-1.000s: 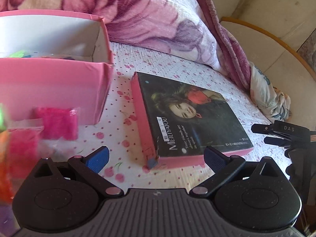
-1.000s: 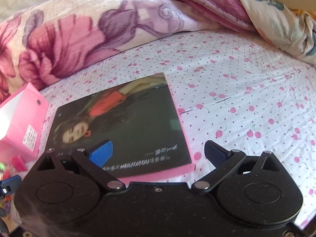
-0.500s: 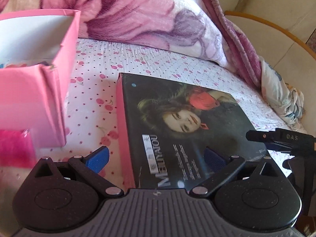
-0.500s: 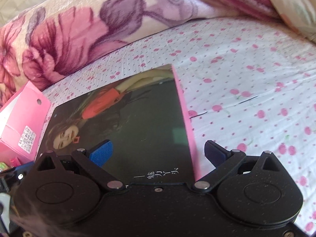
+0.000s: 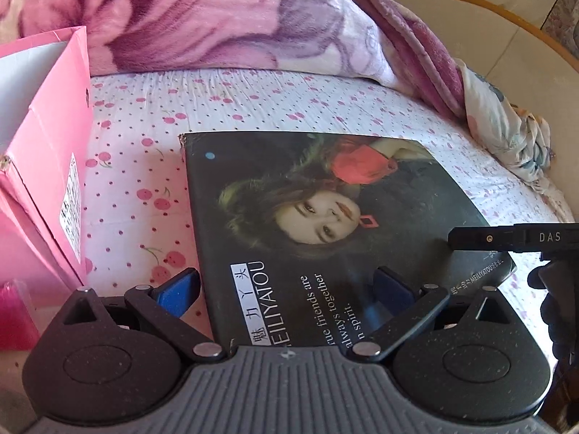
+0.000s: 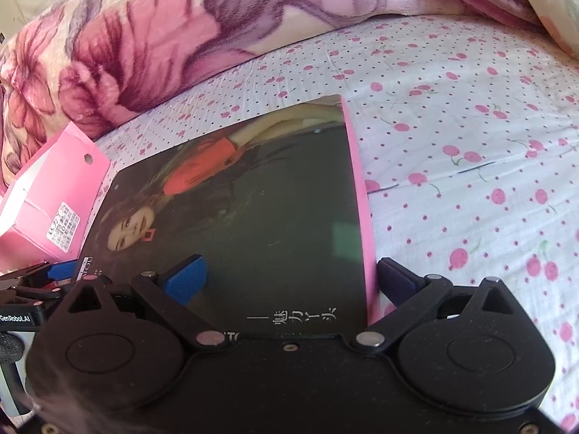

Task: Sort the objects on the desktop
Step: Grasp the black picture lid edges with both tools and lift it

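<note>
pink open box [image 5: 47, 166], far left on the bed, sticker unreadable. left gripper [image 5: 286, 289]: wide open, empty, straddling the left edge of the flat lid [image 5: 325, 217], printed "meiliyatou". right gripper [image 6: 289, 278]: wide open, empty, straddling its right edge. step, judged: two-sided pickup; next, close both together.

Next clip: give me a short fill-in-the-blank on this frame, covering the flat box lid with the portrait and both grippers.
1. Both the left gripper and the right gripper are ____, holding nothing.
2. The dark box lid has sides coloured ____.
3. The lid lies flat on a sheet printed with ____.
4. The open pink box sits to the lid's ____ in the left wrist view.

Missing words: open; pink; cherries; left
</note>
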Demonstrator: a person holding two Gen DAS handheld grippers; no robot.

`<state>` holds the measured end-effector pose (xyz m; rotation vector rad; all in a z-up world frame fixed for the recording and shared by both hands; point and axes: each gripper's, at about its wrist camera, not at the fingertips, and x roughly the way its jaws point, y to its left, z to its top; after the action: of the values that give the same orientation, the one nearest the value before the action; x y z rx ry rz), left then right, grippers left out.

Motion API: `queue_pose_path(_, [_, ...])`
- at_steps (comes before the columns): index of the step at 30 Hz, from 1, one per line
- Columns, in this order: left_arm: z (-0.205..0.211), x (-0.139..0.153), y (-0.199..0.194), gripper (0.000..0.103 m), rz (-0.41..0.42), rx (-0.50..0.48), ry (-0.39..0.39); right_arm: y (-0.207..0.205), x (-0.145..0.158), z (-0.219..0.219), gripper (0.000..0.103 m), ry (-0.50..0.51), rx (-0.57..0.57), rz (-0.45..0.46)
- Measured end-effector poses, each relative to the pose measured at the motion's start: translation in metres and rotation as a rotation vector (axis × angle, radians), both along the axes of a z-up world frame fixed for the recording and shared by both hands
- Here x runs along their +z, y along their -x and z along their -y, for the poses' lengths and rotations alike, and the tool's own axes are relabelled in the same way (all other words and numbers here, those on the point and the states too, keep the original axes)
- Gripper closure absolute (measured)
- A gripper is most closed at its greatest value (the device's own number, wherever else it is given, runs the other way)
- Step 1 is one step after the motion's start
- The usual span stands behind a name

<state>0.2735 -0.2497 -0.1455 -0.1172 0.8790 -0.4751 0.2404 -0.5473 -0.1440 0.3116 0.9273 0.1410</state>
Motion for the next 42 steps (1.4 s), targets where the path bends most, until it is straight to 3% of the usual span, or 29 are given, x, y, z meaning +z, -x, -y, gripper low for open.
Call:
queue_pose_path(6, [0.004, 0.028, 0.013, 0.001, -0.003, -0.023, 0.018, 0.019, 0.032, 0.000, 0.001, 0.017, -0.023, -0.005])
queue_pose_path(19, [-0.019, 0.119, 0.058, 0.001, 0.094, -0.080, 0.026, 0.074, 0.114, -0.024, 0.001, 0.006, -0.082, 0.060])
queue_pose_path(28, [-0.097, 0.156, 0.071, 0.001, 0.135, -0.035, -0.004, 0.072, 0.138, -0.104, 0.001, 0.004, -0.022, 0.125])
queue_pose_path(42, [-0.251, 0.186, 0.052, 0.001, 0.160, 0.108, -0.071, 0.011, 0.143, -0.256, 0.001, -0.067, 0.114, 0.139])
